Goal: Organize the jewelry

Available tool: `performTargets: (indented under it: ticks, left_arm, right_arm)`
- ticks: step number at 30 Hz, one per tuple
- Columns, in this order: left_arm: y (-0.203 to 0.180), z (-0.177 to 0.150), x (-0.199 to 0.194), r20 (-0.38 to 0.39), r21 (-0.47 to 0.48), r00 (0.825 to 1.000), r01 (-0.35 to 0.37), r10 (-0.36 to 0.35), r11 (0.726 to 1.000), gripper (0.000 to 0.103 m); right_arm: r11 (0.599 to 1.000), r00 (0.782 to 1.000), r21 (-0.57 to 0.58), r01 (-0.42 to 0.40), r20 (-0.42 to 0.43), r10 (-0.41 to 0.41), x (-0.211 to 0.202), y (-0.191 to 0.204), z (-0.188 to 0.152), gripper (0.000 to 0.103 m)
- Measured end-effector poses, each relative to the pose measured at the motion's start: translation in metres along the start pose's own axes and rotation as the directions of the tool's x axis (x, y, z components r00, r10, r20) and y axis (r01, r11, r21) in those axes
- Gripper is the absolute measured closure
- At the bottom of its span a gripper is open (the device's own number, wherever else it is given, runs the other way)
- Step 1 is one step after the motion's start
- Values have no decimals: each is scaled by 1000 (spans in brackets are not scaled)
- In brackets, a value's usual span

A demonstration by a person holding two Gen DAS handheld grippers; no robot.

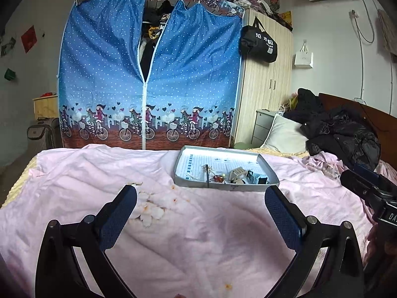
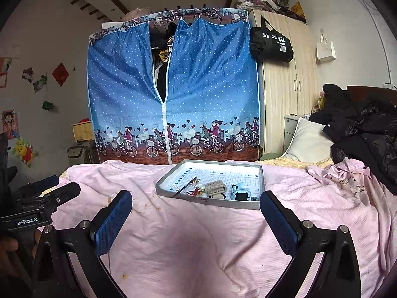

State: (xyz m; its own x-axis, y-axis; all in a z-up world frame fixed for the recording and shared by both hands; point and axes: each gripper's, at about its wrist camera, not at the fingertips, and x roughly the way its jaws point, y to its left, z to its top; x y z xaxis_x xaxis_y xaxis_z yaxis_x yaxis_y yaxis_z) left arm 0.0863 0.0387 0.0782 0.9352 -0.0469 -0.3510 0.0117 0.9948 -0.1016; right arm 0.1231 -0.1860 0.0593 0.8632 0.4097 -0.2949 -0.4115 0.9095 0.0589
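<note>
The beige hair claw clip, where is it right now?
In the right wrist view, the beige hair claw clip lies in the grey tray on the pink bedspread, near the front rim, between a thin dark stick and a small black box.

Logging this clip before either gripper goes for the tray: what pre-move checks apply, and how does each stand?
1. Left gripper open, empty: ok.
2. Right gripper open, empty: ok.
3. Tray resting on the bedsheet, in front of both: ok.
4. Items bunched at the tray's near edge, hair clip among them: ok.
5. Jewelry pieces told apart: cannot tell, too small.
6. Sorting destination in view: not ok.
</note>
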Motion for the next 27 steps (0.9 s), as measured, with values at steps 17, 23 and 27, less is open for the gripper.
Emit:
performTargets:
  ticks: [17, 23, 27]
  left_arm:
    - [-5, -59, -29, -62, -24, 998, 15, -16, 1000, 2]
    - [-10, -64, -26, -68, 14, 998, 9, -8, 1000, 2]
    - [-9, -67, -23, -73, 24, 997, 3, -2, 1000, 2]
  right_arm:
    - [999, 999, -1, 46, -3, -46, -22, 9, -60, 0]
    - [999, 999, 19, 41, -18, -41, -19, 2, -67, 0]
    - [999, 999, 26, 46, -26, -45, -17, -2, -70, 0]
